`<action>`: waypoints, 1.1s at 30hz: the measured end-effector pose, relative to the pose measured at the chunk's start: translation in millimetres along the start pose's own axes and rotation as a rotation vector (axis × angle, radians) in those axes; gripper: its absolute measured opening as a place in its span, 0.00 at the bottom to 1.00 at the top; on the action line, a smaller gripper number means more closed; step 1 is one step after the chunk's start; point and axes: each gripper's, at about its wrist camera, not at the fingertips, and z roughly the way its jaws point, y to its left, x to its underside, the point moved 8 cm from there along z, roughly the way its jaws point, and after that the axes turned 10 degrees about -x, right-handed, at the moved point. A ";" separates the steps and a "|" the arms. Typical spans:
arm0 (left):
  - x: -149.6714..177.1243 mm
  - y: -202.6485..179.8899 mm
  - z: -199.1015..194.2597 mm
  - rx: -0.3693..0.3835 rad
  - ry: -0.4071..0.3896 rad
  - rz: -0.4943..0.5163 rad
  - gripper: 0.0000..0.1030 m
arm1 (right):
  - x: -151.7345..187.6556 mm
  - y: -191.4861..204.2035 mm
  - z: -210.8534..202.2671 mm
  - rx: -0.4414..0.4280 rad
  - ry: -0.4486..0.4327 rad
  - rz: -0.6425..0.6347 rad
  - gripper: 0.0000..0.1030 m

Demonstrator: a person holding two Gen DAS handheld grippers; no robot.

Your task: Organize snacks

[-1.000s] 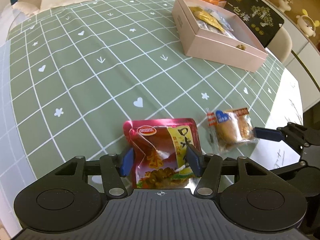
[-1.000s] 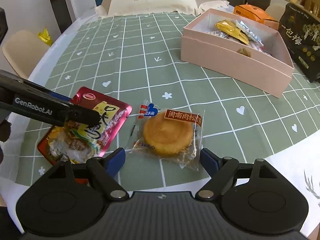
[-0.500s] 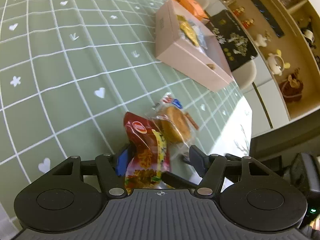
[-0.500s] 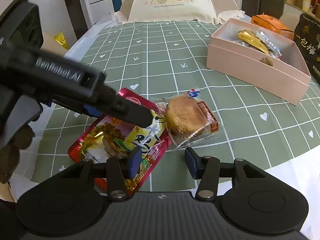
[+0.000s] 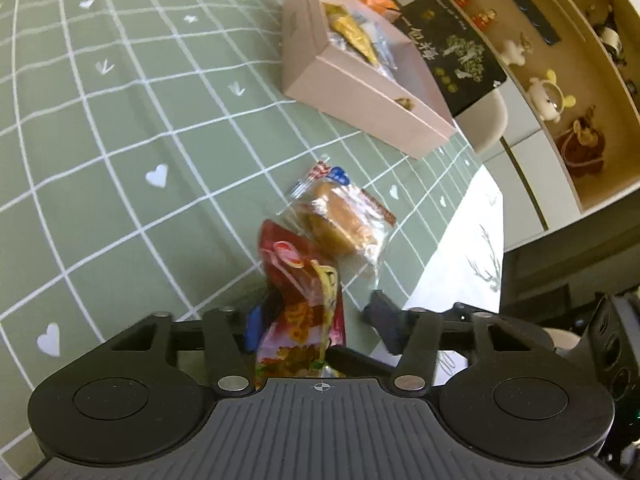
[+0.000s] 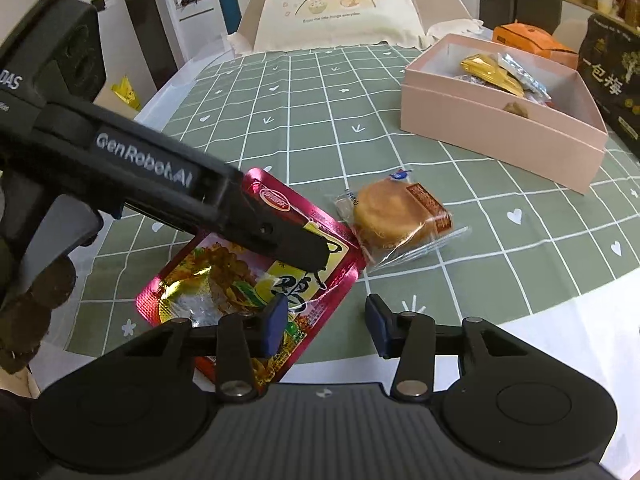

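Snacks are down to two loose ones near the front edge of the table: a red foil pouch (image 6: 256,280) and a clear-wrapped round pastry (image 6: 394,220), touching at a corner, both on the green checked tablecloth (image 6: 460,280). The pink box (image 6: 500,128) where the other packets already sit is well apart, further back on the right. The left gripper (image 5: 316,320) is on the pouch with its jaws closing; one pad is against the pouch's edge, the other finger stands clear of it, so I'd call that not gripped yet, though the fisheye makes it hard to be sure. The right gripper (image 6: 326,322) is only narrowly open, closing a bit more, and has nothing in it; its left pad hangs over the pouch's near corner, and the gap between the pads just shows cloth. So my read is this is the pickup step for the pouch, and next it needs a firm pinch, a lift, then a carry across to the box. Plenty of bare cloth on that path. Watch the table edge right behind the pouch, and the pastry could get dragged along since it overlaps.
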 end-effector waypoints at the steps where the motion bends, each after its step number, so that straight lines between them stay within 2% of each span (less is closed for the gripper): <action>1: 1.2 -0.4 -1.7 -0.007 0.011 -0.001 0.42 | 0.7 -0.9 -1.1 -0.002 -0.004 0.008 0.43; 3: 5.2 -3.1 -13.2 0.004 0.012 0.019 0.40 | 3.0 -2.1 -3.9 -0.001 -0.007 0.021 0.43; 7: 8.8 -17.4 -27.7 0.092 -0.001 0.043 0.38 | 5.9 -7.4 -7.7 0.007 -0.015 0.027 0.43; 10: 7.9 -20.0 -14.6 0.082 0.000 0.046 0.40 | 6.6 -6.6 -7.6 0.009 -0.016 0.023 0.43; 12: 7.7 -19.9 -2.2 0.036 -0.003 0.052 0.45 | 6.1 -6.1 -6.9 0.011 -0.019 0.015 0.43; 14: 10.0 -22.8 7.0 0.013 0.001 0.076 0.45 | 5.8 -5.2 -6.2 0.010 -0.021 0.016 0.43; 15: 12.5 -23.1 10.2 0.013 0.014 0.078 0.44 | 6.0 -3.6 -5.5 0.012 -0.022 0.014 0.43; 18: 16.9 -19.5 10.1 0.006 0.037 0.066 0.27 | 7.1 -2.3 -5.8 0.020 -0.017 -0.007 0.43; 21: 20.8 -9.1 7.4 0.015 0.055 0.007 0.24 | 9.4 -3.4 -8.2 0.015 -0.019 -0.014 0.46; 25: 19.2 -2.5 -7.1 -0.047 -0.001 0.011 0.23 | 10.9 -1.8 -6.5 0.029 -0.005 -0.030 0.69; 29: 14.8 10.2 -23.8 -0.200 -0.034 0.054 0.23 | 6.4 -5.9 -8.2 0.071 0.011 -0.035 0.69; 33: 13.4 9.6 -30.9 -0.271 -0.052 0.103 0.23 | -15.5 -16.6 -12.4 0.104 -0.035 -0.052 0.70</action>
